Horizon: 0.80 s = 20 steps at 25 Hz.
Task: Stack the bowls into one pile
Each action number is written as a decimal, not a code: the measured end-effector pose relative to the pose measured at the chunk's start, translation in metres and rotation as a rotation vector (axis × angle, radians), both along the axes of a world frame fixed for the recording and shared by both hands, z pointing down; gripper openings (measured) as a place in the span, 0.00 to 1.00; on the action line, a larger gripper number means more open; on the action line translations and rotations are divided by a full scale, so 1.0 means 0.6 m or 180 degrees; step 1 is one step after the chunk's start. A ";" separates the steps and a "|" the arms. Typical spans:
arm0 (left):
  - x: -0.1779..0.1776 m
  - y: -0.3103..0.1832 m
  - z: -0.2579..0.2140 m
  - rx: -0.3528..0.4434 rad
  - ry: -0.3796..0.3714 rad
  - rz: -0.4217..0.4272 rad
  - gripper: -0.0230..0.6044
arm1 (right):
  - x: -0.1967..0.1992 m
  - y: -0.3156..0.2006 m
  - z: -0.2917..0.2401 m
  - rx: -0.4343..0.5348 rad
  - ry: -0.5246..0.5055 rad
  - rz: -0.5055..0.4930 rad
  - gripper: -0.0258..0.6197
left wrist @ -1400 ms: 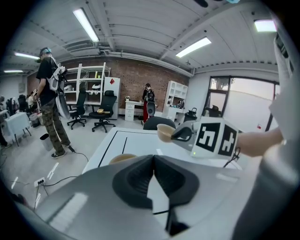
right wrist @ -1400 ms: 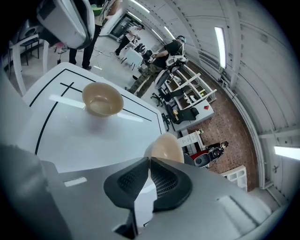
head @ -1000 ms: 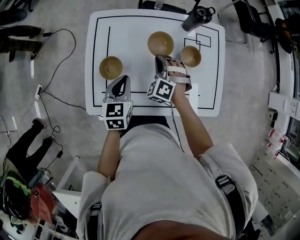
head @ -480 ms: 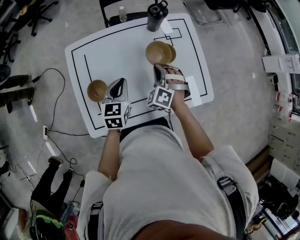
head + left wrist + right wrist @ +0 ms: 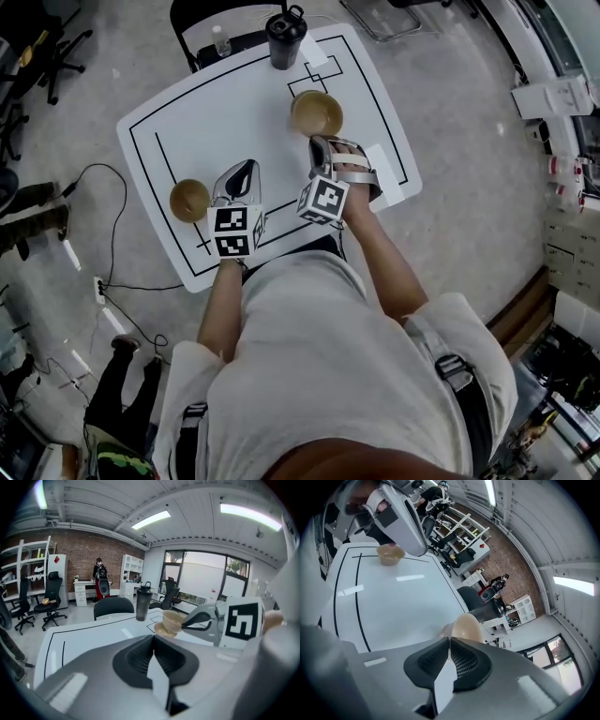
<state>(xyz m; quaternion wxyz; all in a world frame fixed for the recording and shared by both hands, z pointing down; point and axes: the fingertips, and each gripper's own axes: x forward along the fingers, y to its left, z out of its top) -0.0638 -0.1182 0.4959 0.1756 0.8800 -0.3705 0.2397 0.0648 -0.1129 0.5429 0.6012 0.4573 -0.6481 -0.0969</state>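
In the head view my right gripper (image 5: 320, 142) is shut on the near rim of a tan bowl (image 5: 317, 112). The left gripper view shows this bowl (image 5: 172, 619) pinched by the right gripper (image 5: 187, 622) just above a second tan bowl (image 5: 161, 630) on the white table (image 5: 234, 103). The held bowl (image 5: 464, 627) fills the space past my right jaws. A third tan bowl (image 5: 189, 200) stands near the table's left edge, just left of my left gripper (image 5: 242, 173), whose jaws are shut with nothing between them. That third bowl (image 5: 391, 554) shows under the left gripper (image 5: 401, 522).
A dark shaker bottle (image 5: 285, 37) stands at the table's far edge, beyond the held bowl. A black chair (image 5: 111, 607) is behind the table. Cables (image 5: 112, 281) lie on the floor to the left. A white label strip (image 5: 386, 169) lies right of my right gripper.
My right gripper has carried its bowl sideways across the table until it covers the smaller bowl near the drawn rectangles. The left gripper stayed beside the left bowl. The head view has turned.
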 end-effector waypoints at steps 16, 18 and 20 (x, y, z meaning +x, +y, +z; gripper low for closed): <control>0.014 -0.020 0.040 -0.0187 -0.0093 0.0044 0.04 | 0.021 -0.037 0.064 -0.0284 -0.0002 -0.0055 0.07; 0.016 -0.026 0.039 -0.0182 -0.0092 0.0036 0.04 | 0.023 -0.040 0.067 -0.0318 -0.0005 -0.0059 0.07; 0.019 -0.031 0.038 -0.0183 -0.0085 0.0023 0.04 | 0.026 -0.042 0.070 -0.0343 -0.0009 -0.0069 0.07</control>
